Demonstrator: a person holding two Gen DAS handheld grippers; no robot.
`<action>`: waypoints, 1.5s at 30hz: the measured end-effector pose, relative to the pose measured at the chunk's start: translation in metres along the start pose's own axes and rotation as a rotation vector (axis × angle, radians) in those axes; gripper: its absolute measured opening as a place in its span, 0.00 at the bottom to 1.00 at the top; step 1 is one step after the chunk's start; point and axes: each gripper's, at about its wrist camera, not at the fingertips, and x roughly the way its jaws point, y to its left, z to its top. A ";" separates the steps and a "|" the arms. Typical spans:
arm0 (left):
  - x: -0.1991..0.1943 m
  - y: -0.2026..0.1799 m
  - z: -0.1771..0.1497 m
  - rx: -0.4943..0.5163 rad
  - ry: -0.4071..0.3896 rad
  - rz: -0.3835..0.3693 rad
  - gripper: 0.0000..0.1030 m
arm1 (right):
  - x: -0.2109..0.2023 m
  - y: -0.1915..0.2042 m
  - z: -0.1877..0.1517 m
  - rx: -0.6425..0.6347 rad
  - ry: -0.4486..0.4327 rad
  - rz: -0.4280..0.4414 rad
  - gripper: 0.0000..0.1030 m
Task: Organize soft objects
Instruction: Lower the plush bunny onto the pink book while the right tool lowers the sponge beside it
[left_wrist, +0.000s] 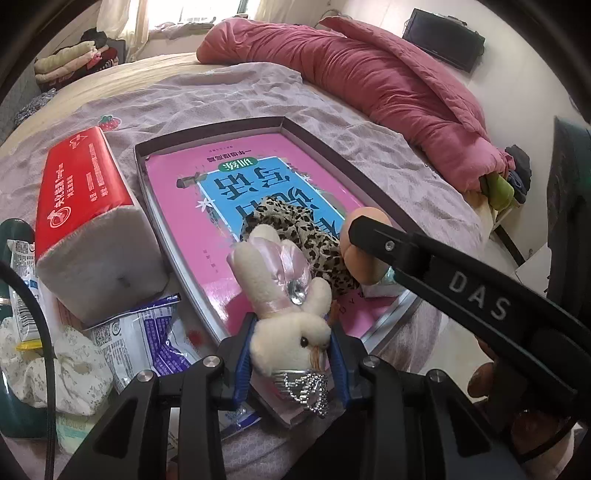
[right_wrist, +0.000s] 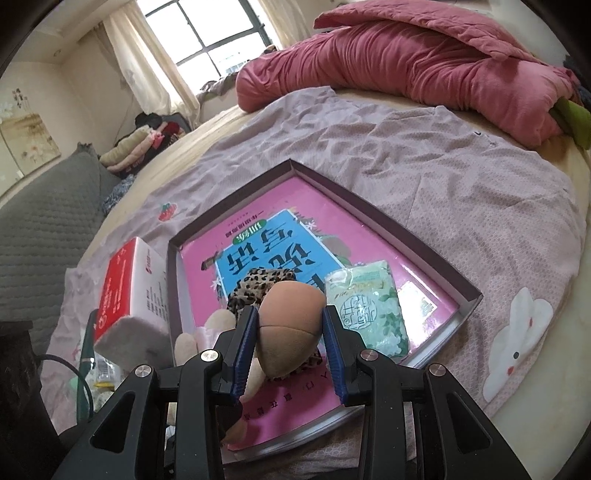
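Note:
My left gripper (left_wrist: 291, 354) is shut on a cream plush rabbit (left_wrist: 286, 306) with a pink bow and a bead chain, held over the near edge of a shallow dark-rimmed box (left_wrist: 207, 131). A pink book (left_wrist: 192, 229) lines the box. A leopard-print scrunchie (left_wrist: 295, 229) lies on the book. My right gripper (right_wrist: 290, 347) is shut on a tan soft sponge (right_wrist: 291, 325), held above the scrunchie (right_wrist: 255, 286). A green tissue packet (right_wrist: 369, 306) lies in the box to the right. The rabbit's ears (right_wrist: 207, 328) show at the left.
A red tissue pack (left_wrist: 88, 221) lies left of the box on the lilac sheet (right_wrist: 461, 184). Snack wrappers (left_wrist: 147, 332) and a white cloth (left_wrist: 55, 369) sit at the near left. A rolled pink duvet (left_wrist: 369, 85) lies along the far side of the bed.

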 end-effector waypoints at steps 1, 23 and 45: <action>0.000 0.000 0.000 0.000 0.000 -0.002 0.35 | 0.001 0.000 0.000 -0.003 0.003 -0.006 0.35; -0.003 -0.001 -0.004 0.011 -0.004 0.001 0.35 | 0.018 0.006 -0.002 -0.038 0.071 -0.097 0.36; -0.001 0.004 -0.007 -0.005 0.005 -0.008 0.35 | 0.011 0.000 -0.002 0.000 0.041 -0.059 0.41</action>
